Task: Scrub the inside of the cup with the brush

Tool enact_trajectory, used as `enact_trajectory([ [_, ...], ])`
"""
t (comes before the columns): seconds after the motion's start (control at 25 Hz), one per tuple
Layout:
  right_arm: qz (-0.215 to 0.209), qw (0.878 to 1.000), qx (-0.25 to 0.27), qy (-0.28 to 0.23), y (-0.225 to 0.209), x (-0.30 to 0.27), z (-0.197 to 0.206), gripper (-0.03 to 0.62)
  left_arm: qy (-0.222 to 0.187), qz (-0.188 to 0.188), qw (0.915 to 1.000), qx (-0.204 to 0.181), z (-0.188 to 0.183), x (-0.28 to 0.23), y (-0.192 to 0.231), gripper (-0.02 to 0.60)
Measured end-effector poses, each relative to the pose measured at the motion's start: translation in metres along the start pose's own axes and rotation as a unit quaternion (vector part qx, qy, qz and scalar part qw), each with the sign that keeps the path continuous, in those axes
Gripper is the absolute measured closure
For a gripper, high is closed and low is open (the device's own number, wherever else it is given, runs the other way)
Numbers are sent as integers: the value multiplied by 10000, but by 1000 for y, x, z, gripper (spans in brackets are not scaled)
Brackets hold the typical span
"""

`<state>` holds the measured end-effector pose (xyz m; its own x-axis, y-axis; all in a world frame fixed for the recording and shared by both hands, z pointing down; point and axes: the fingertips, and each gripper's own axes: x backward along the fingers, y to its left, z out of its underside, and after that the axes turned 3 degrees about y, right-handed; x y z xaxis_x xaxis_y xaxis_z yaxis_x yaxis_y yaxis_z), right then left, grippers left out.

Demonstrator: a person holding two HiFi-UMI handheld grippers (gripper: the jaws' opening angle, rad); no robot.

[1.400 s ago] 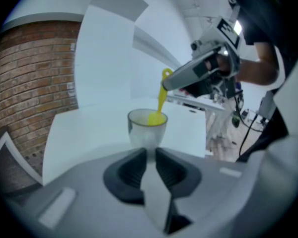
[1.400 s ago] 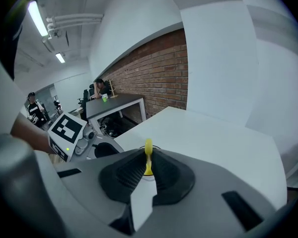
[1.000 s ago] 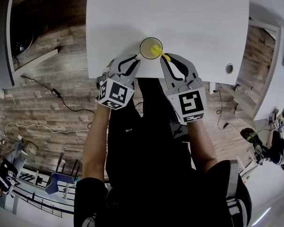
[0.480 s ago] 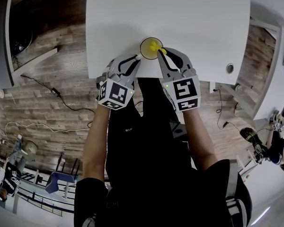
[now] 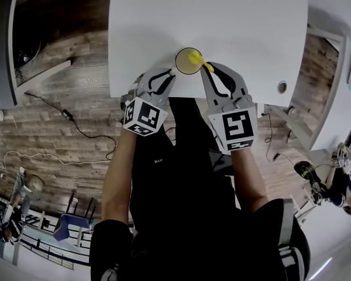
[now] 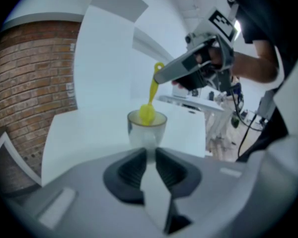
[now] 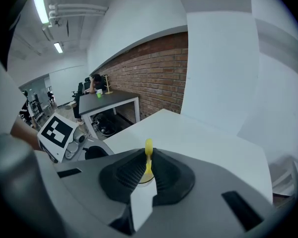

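Both forearms (image 5: 120, 167) reach forward side by side, the grippers tilted downward. The left gripper (image 5: 171, 75) holds its jaws nearly together, clamped on the cup (image 6: 146, 128) just ahead of its tips. The right gripper (image 5: 212, 69), close beside it, pinches the brush (image 7: 148, 151) between its pads.

No readable text; left gripper (image 5: 168, 75) and right gripper (image 5: 210, 69) bear only square pattern markers.
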<state>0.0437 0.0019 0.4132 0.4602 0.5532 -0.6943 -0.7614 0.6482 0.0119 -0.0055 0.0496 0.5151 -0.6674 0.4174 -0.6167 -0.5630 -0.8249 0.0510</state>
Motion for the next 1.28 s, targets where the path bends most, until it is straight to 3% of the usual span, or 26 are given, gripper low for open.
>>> enact_trajectory([
  [0.8,-2,9991,-296,307,-14,-37,37,562,8,-85,10000,0,-1,-4,2,522],
  [1.08,-53,9985,547,33,5,-21,16,562,29,-66,10000,2,-1,-5,2,522],
  [1.28,-116,9973,706,-176,7,-9,-2,562,25,-32,10000,1,-1,-6,1,522],
])
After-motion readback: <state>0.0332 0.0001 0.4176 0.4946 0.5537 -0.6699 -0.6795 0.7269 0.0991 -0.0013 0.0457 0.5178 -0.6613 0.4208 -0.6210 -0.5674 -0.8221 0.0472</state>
